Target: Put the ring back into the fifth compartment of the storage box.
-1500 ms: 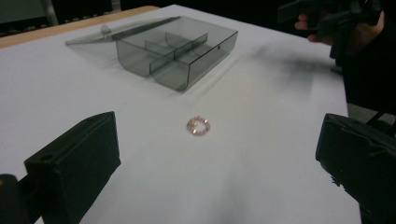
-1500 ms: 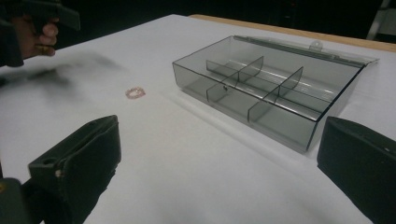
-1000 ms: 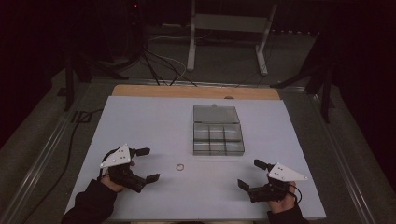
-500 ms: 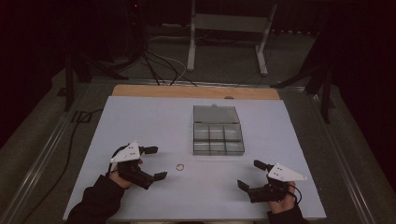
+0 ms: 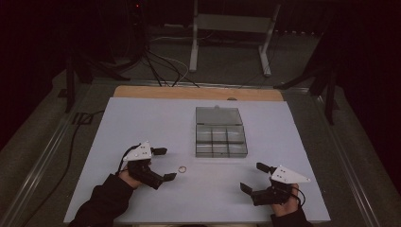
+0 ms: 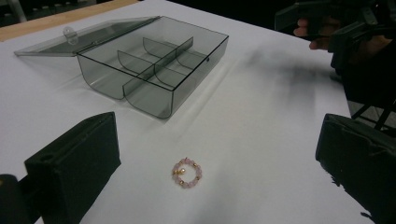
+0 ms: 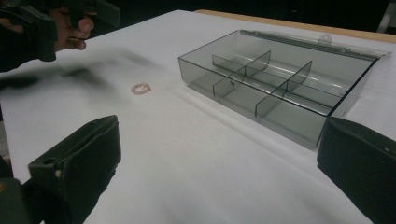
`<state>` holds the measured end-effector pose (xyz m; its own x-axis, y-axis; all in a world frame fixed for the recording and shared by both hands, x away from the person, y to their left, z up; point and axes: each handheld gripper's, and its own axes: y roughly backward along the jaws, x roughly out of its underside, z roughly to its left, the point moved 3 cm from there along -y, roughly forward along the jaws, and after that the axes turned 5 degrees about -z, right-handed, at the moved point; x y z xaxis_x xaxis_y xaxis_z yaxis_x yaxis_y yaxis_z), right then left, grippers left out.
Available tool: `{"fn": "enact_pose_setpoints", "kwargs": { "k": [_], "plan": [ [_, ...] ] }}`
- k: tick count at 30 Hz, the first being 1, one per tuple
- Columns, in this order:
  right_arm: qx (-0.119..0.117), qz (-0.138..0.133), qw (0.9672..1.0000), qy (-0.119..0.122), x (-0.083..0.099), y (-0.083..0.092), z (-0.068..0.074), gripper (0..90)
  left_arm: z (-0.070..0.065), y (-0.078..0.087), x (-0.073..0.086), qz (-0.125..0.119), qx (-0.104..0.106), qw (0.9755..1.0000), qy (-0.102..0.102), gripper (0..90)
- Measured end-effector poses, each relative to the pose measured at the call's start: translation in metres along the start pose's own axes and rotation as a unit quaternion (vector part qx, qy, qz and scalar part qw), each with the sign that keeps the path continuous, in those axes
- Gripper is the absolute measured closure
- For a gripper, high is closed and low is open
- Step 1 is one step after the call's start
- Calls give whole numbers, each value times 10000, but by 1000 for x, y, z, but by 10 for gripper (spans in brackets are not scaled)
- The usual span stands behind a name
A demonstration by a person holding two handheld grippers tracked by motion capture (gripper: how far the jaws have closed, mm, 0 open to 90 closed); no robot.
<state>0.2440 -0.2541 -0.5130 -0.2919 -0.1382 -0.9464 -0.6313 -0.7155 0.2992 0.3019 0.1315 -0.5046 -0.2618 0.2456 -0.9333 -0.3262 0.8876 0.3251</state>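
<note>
High view: the left gripper has its jaws wide, just beside the bead ring on the white table; the right gripper is also wide, well apart.
Left gripper view: ring lies between the spread jaws, near the open clear box.
Right gripper view: jaws wide, holding nothing; ring lies far ahead, left of the box.

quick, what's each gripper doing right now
left gripper: open, holding nothing, bead ring on the table between its jaws
right gripper: open, holding nothing
</note>
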Motion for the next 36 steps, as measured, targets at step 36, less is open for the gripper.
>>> {"fn": "enact_pose_setpoints", "kwargs": {
  "k": [36],
  "plan": [
    [-54, 84, 9999, 16, 1, 0, 1, 0, 10, -38, 5, 1055, -703, 9912, 373, 156]
  ]
}}
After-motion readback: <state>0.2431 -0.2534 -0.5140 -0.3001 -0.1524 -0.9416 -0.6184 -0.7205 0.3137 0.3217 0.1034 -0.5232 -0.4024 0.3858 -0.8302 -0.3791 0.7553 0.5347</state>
